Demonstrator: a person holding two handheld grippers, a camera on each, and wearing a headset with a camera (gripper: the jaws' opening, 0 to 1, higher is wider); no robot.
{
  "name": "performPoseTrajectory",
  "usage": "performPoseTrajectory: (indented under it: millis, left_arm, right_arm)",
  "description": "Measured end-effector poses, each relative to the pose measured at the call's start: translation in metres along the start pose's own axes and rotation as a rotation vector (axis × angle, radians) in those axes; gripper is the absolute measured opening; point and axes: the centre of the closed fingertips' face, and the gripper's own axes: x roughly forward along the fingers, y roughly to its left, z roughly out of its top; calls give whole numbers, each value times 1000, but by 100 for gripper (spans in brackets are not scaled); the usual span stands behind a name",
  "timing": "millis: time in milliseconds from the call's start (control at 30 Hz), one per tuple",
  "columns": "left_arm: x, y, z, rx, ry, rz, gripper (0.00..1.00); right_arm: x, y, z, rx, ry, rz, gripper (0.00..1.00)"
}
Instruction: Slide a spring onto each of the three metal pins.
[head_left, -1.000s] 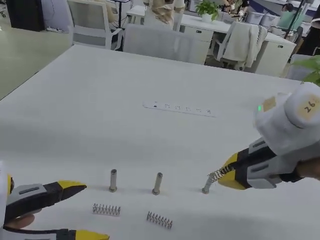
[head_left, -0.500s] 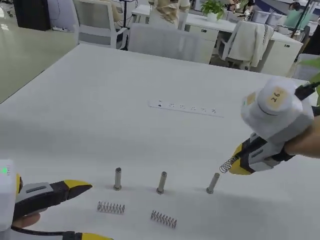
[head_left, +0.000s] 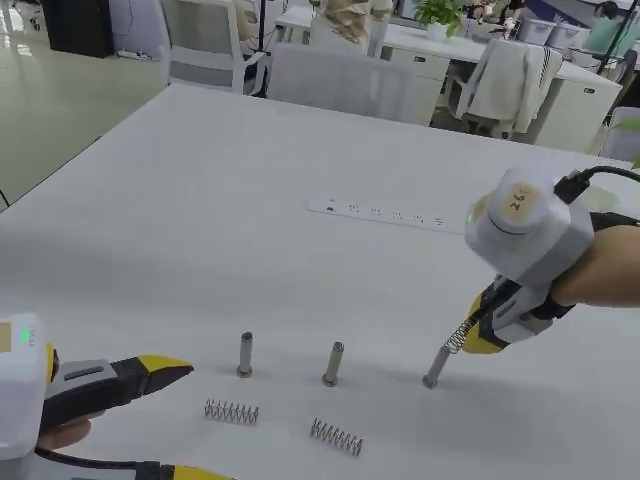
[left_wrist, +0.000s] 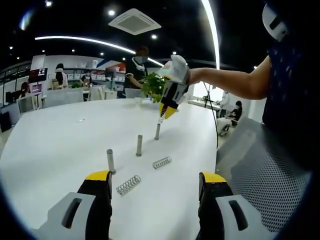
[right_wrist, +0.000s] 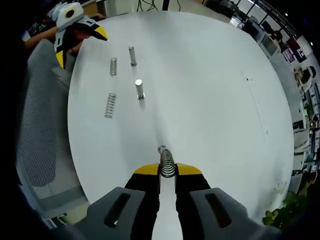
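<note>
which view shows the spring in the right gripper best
The right gripper view: the spring sits close and centred, clamped in the right gripper, its far end by a pin. The head view shows it small and side-on above that pin; the left gripper view shows it tiny and far.

White table (head_left: 200, 200) being used as sole support. Three pins being borne on end in row toward near side, well apart: left pin (head_left: 245, 355), middle pin (head_left: 333, 364), right pin (head_left: 436, 367). Left spring (head_left: 232, 411) and right spring (head_left: 336, 437) being carried flat just before row. Power strip (head_left: 390, 214) being carried flat farther back.
</note>
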Motion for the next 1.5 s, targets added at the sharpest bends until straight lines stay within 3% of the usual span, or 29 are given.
performPoseTrajectory:
  millis: [500,1100,1500]
  left_arm:
    - [-2,2,-3,0,4,6,65]
    - [-2,1,-1,5,13,3,64]
    - [-1,-1,0,6,11,1,64]
  right_arm:
    - [17,-1,-3,-2,44,27,8]
    - [59,20,-7,18,98,104,8]
    - [63,26,-8,21,111,106,12]
